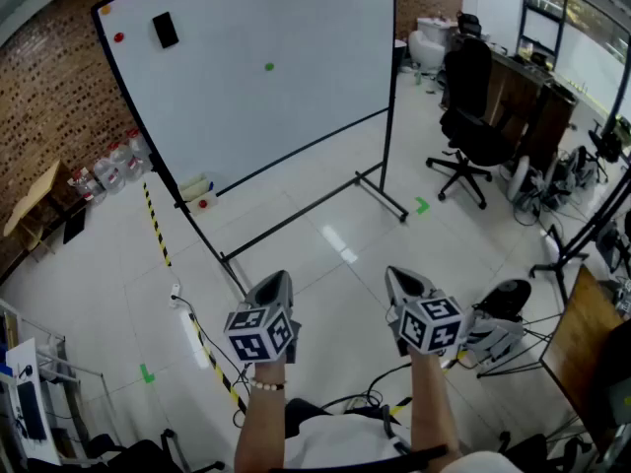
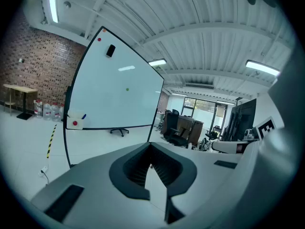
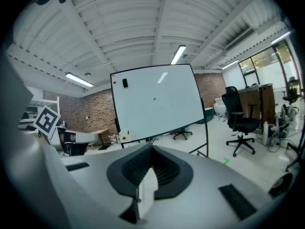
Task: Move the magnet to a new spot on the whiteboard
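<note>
A whiteboard (image 1: 296, 97) on a wheeled stand faces me across the floor. A small green magnet (image 1: 269, 66) sits near its middle, also seen in the left gripper view (image 2: 127, 89) and the right gripper view (image 3: 154, 98). A red magnet (image 1: 119, 37) and a black eraser (image 1: 166, 30) sit at the board's upper left. My left gripper (image 1: 279, 279) and right gripper (image 1: 399, 276) are held low and side by side, well short of the board. Both point toward it, shut with nothing between their jaws (image 2: 151, 146) (image 3: 152, 147).
A small tray (image 1: 200, 193) with a red item hangs at the board's lower left corner. Black office chairs (image 1: 473, 116) and desks stand at the right. Water bottles (image 1: 113, 170) line the brick wall. Yellow-black tape (image 1: 156, 225) and cables run along the floor.
</note>
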`<action>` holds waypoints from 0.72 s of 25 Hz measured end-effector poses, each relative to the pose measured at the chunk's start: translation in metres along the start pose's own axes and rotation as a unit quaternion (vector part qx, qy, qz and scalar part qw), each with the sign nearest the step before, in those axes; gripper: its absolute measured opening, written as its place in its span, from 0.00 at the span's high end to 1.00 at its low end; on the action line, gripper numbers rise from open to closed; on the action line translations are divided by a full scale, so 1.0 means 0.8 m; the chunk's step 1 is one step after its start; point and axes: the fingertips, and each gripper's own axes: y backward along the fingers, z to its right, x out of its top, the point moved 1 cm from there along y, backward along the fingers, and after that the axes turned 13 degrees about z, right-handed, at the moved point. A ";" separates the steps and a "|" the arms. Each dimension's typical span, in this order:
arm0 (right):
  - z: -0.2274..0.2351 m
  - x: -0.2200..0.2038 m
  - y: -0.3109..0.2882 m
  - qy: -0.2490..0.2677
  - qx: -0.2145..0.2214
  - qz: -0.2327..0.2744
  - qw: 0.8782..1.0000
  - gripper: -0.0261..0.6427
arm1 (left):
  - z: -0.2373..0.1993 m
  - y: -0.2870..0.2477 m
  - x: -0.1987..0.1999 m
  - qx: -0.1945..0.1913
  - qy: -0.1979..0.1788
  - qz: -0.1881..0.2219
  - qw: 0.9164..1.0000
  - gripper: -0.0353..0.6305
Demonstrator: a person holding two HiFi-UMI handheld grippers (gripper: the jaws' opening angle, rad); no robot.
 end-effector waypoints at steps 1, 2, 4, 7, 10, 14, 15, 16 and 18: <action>0.009 0.001 0.001 0.000 0.000 0.001 1.000 0.95 | 0.004 -0.004 0.000 0.001 0.000 0.002 1.000 0.96; 0.017 0.003 0.000 0.000 0.000 0.001 1.000 0.95 | 0.008 -0.008 0.000 0.002 0.001 0.004 1.000 0.96; 0.031 0.004 -0.003 -0.002 0.000 0.002 1.000 0.95 | 0.015 -0.019 -0.002 0.003 0.000 0.006 1.000 0.96; 0.042 0.001 -0.019 -0.005 0.006 0.002 1.000 0.95 | 0.016 -0.036 -0.006 0.006 -0.003 0.005 1.000 0.96; 0.047 -0.004 -0.044 -0.002 0.014 0.001 1.000 0.95 | 0.007 -0.060 -0.011 0.008 -0.002 0.004 1.000 0.96; 0.061 -0.006 -0.093 0.007 0.019 0.001 1.000 0.95 | -0.018 -0.110 -0.013 0.012 -0.002 0.004 1.000 0.96; 0.066 -0.005 -0.111 0.008 0.018 0.002 1.000 0.95 | -0.027 -0.127 -0.012 0.011 -0.003 0.004 1.000 0.96; 0.071 -0.004 -0.131 0.009 0.017 0.004 1.000 0.95 | -0.038 -0.147 -0.009 0.011 -0.004 0.003 1.000 0.96; 0.081 -0.002 -0.178 0.009 0.014 0.004 1.000 0.95 | -0.062 -0.192 0.000 0.010 -0.004 0.001 1.000 0.96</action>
